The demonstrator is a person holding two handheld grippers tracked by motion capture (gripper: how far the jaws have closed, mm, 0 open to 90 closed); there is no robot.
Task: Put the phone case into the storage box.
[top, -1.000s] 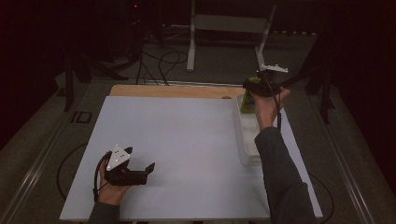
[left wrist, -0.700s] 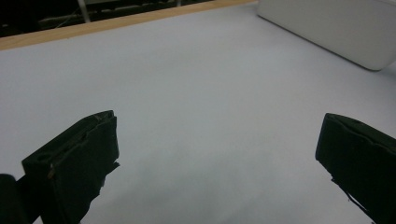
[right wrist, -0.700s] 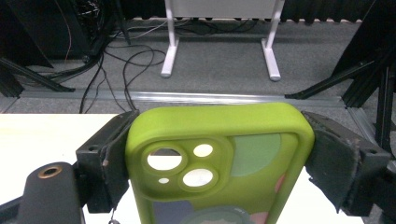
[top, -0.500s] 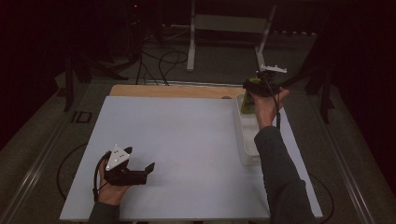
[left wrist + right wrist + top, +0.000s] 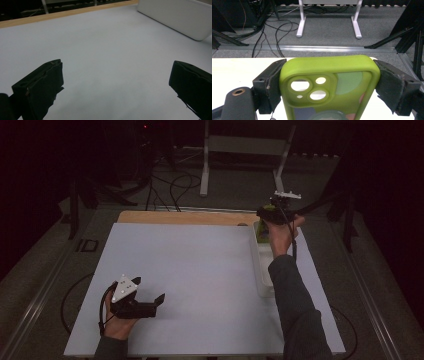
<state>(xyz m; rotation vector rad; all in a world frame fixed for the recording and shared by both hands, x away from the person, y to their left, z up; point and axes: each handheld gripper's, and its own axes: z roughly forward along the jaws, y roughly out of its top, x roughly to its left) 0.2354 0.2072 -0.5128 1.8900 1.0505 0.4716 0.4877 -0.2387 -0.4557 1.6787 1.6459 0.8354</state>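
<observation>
Phone case: the phone case (image 5: pixel 329 87) is lime green, soft-looking and matte, with rounded corners and a raised block of round camera holes; through it some grey-green and pink shapes show. It stands between the jaws of the right gripper, camera end away from the hand.
Right gripper: the right gripper (image 5: pixel 328 82) holds the phone case by its two long edges; the black, rough-edged pads (image 5: pixel 273 83) press on both sides, so the jaws stand wide. In the high view it (image 5: pixel 272 215) is lifted over the far end of the tray.
Tray: the tray (image 5: pixel 260 270) is white, smooth plastic, long with rounded corners, under and behind this gripper.
Left gripper: the left gripper (image 5: pixel 117 85) has its jaws wide apart with nothing between them, low over the table, well apart from the right one.
Table: the table (image 5: pixel 190 270) has a pale, flat, matte top with a wooden strip (image 5: pixel 185 217) at its far edge.
Room: dark grey floor beyond the right gripper, with black cables (image 5: pixel 274 27) and a white metal stand (image 5: pixel 329 17).
</observation>
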